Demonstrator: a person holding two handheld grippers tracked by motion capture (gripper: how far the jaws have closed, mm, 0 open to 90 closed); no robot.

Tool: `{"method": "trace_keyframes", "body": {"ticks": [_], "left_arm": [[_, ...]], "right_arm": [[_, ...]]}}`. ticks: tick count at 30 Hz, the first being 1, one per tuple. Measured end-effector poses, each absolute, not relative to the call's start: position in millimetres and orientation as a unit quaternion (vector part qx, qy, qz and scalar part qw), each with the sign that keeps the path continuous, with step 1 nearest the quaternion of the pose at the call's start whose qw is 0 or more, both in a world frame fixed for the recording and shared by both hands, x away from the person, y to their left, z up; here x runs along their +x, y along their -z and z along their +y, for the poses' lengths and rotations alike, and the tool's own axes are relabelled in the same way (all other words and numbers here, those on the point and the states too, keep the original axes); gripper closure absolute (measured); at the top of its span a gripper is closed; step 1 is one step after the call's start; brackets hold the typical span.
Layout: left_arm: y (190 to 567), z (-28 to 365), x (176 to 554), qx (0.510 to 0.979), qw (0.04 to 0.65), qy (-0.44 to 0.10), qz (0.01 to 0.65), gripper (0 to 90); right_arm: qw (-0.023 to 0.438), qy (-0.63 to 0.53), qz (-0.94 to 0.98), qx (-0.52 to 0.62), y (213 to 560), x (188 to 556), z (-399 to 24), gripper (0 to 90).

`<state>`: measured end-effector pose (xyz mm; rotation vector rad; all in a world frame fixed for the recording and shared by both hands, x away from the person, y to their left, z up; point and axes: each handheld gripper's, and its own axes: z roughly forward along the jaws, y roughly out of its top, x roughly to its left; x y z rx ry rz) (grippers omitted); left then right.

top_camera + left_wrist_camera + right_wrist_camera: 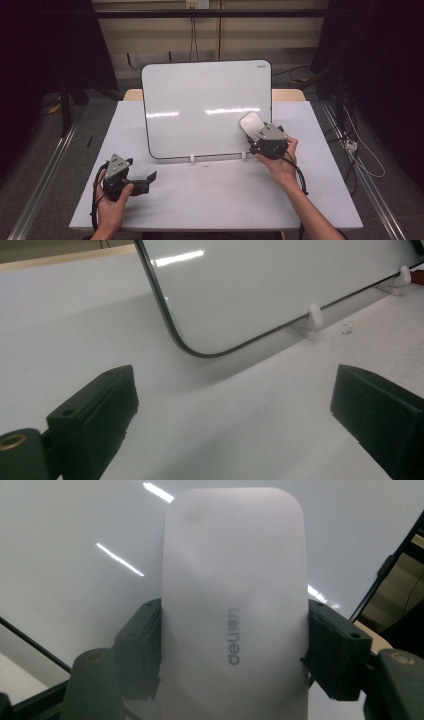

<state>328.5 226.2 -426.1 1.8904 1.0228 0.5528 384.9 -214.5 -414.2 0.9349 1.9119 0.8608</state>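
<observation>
Quickly, what we see:
Whiteboard (205, 107): centre of the high view, propped tilted on the table (215, 200), lower edge in two small white clips (192, 159).
Eraser (232, 605): white, "deli" printed on it, at the board's lower right corner in the high view; we can't tell if it touches the board.
Right gripper (256, 131): jaws pinching the eraser by both long sides.
Left gripper (150, 178): lower left of the high view, jaws spread wide, nothing between them.
Containers: we spot none.
</observation>
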Motion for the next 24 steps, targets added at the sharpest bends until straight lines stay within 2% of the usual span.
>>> {"method": "trace_keyframes", "body": {"ticks": [15,24], "left_arm": [[426.8,226.9,329.3,0.760,0.447,-0.217,0.419,4.8],[425.8,227.8,330.3,0.758,0.444,-0.220,0.424,4.8]], "right_arm": [[0.387,-0.361,0.755,0.387,414.1,386.4,-218.4,29.0],[0.365,-0.383,0.752,0.393,414.4,387.7,-220.1,14.9]]}}
